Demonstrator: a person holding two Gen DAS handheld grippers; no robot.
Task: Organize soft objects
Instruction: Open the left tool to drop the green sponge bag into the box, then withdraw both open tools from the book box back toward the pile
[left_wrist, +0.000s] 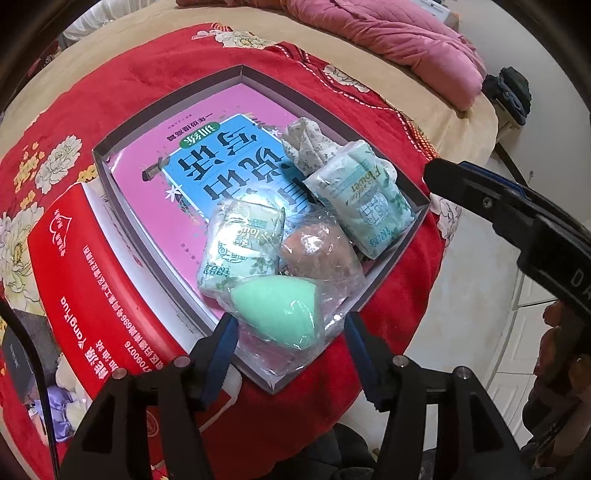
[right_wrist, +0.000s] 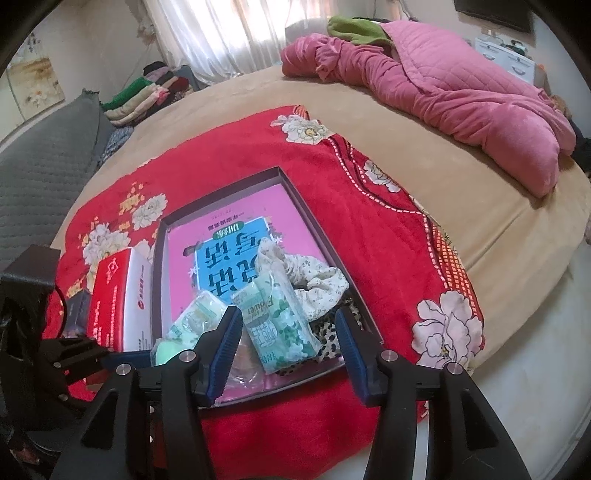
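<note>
A grey shallow box (left_wrist: 110, 162) lies on a red floral blanket and holds a pink and blue book (left_wrist: 207, 173). On the book lie two pale green tissue packs (left_wrist: 240, 243) (left_wrist: 365, 206), a floral cloth (left_wrist: 310, 147), and a clear bag with a green sponge (left_wrist: 277, 314) and a brown sponge (left_wrist: 314, 251). My left gripper (left_wrist: 290, 328) is open, its fingers on either side of the bag. My right gripper (right_wrist: 288, 332) is open above the box's near end, over a tissue pack (right_wrist: 277, 325); the floral cloth (right_wrist: 314, 280) lies just beyond.
A red and white carton (left_wrist: 92, 280) stands against the box's left side; it also shows in the right wrist view (right_wrist: 114, 306). The blanket (right_wrist: 369, 229) covers a tan bed (right_wrist: 461, 177) with a pink quilt (right_wrist: 461, 88) at the back. The bed edge drops to a light floor on the right.
</note>
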